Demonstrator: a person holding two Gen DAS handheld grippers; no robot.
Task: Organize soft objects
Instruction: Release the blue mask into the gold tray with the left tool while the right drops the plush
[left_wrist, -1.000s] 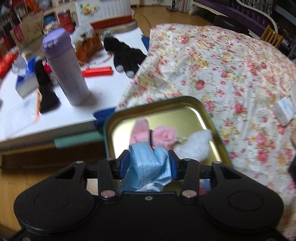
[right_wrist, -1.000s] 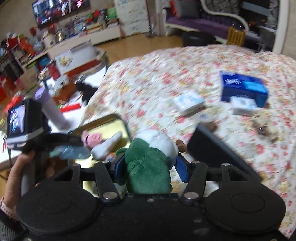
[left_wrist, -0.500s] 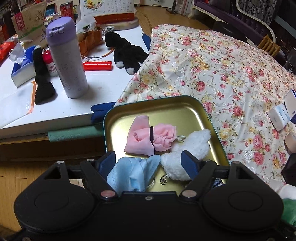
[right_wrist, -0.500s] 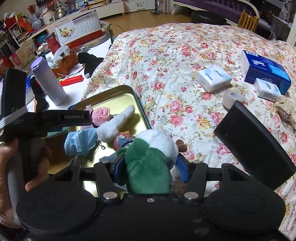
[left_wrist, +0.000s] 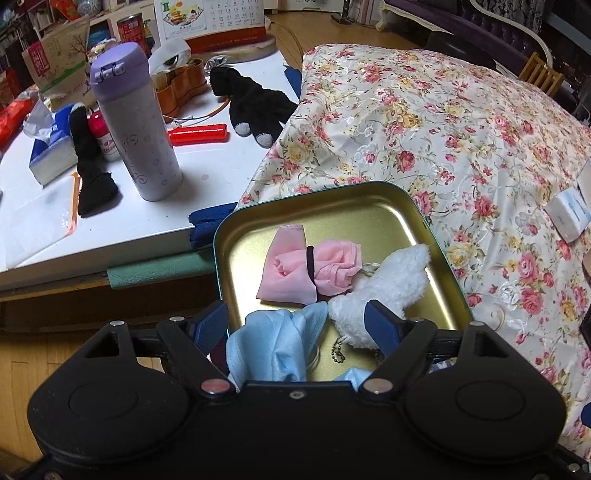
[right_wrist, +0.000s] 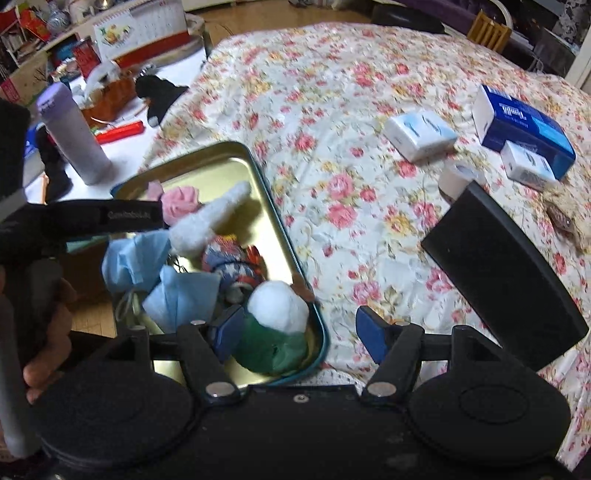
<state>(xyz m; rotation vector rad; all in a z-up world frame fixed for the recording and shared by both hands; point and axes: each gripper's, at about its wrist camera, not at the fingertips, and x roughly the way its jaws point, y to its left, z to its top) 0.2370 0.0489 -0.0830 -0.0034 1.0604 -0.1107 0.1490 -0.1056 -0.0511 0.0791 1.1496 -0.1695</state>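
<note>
A gold tin with a teal rim (left_wrist: 373, 199) lies on the flowered bedspread (left_wrist: 443, 122); it also shows in the right wrist view (right_wrist: 207, 162). In it lie a pink cloth (left_wrist: 306, 269), a white plush piece (left_wrist: 384, 291), a blue face mask (left_wrist: 273, 343) and a green-and-white soft toy (right_wrist: 275, 328). My left gripper (left_wrist: 297, 325) is open above the mask. My right gripper (right_wrist: 301, 330) is open, the green toy lying by its left finger at the tin's near corner. A patterned soft toy (right_wrist: 231, 260) lies mid-tin.
A white table (left_wrist: 207, 162) to the left holds a purple flask (left_wrist: 135, 122), black gloves (left_wrist: 251, 103), a red case (left_wrist: 197, 133) and a tissue box. On the bedspread lie white boxes (right_wrist: 419, 134), a blue box (right_wrist: 524, 129), a tape roll (right_wrist: 456, 177) and a black lid (right_wrist: 506, 273).
My left gripper opened and let the blue mask drop into the tin. My right gripper carried the green toy over the tin, then opened and released it there.
</note>
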